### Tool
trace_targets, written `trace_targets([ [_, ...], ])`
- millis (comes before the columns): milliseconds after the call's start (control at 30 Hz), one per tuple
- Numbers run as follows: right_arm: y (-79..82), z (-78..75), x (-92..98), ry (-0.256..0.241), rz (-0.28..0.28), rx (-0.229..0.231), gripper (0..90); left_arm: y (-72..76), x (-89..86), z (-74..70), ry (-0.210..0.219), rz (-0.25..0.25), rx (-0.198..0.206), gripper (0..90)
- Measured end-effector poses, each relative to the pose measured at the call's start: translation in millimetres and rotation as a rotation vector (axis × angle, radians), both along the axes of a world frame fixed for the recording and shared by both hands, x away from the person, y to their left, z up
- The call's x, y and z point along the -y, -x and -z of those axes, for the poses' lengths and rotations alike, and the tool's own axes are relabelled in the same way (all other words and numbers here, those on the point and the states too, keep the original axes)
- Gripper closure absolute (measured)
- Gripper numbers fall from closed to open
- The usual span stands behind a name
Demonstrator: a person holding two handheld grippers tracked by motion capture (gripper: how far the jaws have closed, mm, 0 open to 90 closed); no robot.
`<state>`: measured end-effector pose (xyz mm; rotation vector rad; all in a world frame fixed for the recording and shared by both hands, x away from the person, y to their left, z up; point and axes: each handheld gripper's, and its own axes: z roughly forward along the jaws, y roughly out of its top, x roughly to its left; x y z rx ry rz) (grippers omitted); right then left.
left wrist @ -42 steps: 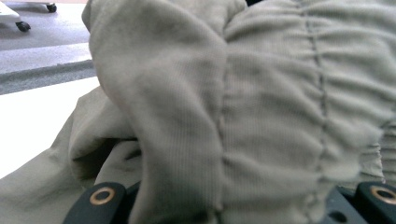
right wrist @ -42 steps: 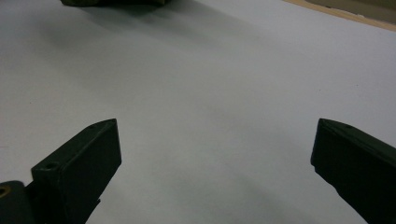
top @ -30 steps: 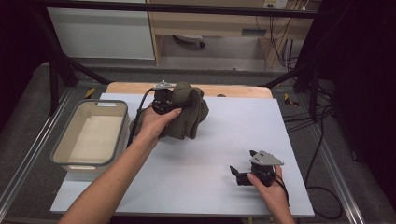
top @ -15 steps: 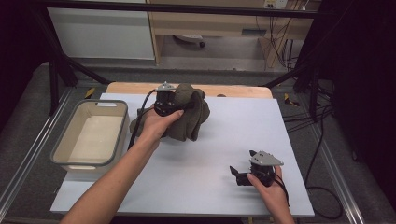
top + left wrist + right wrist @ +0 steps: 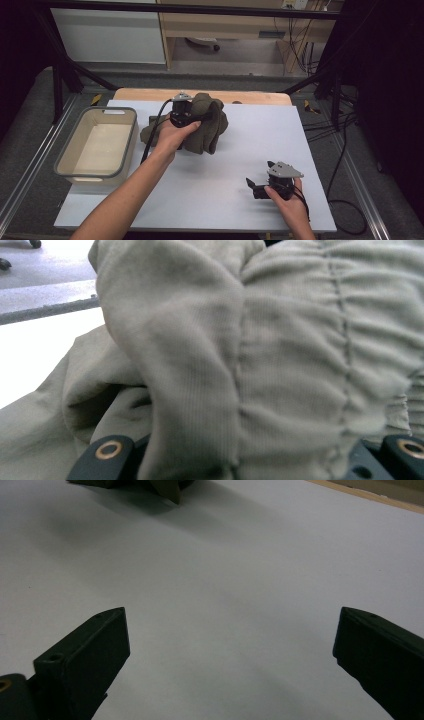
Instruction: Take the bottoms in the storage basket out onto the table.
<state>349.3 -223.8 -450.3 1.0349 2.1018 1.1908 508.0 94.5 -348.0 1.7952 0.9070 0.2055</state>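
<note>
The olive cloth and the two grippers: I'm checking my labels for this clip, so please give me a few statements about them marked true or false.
1. The left gripper is at the crumpled olive cloth, with fabric bunched between its jaws. True.
2. The right gripper is clamped on a corner of the cloth. False: it rests on the bare white table, jaws wide apart and holding nothing.
3. The cloth lies inside the grey bin. False: it sits on the table beside the bin, which holds nothing.
4. The bin stands at the table's left side. True.
5. The cloth is spread flat. False: it is heaped in folds.
</note>
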Motion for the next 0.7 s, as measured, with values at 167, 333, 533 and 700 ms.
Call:
trace_targets([
  [167,-0.2,0.0,-0.1,-0.001,-0.002,-0.003,2.4,-1.0,0.6,5.2,-0.004,-0.002,-0.005,74.4],
  [333,-0.1,0.1,-0.3,0.000,-0.004,-0.004,2.4,0.7,0.4,8.6,0.001,-0.006,-0.001,74.4],
  [533,-0.2,0.1,-0.8,0.001,-0.005,-0.003,2.4,1.7,0.2,15.7,0.003,-0.008,-0.010,74.2],
  [700,-0.2,0.3,-0.2,0.000,-0.004,-0.006,2.4,3.7,3.3,21.1,-0.013,0.001,-0.007,74.1],
])
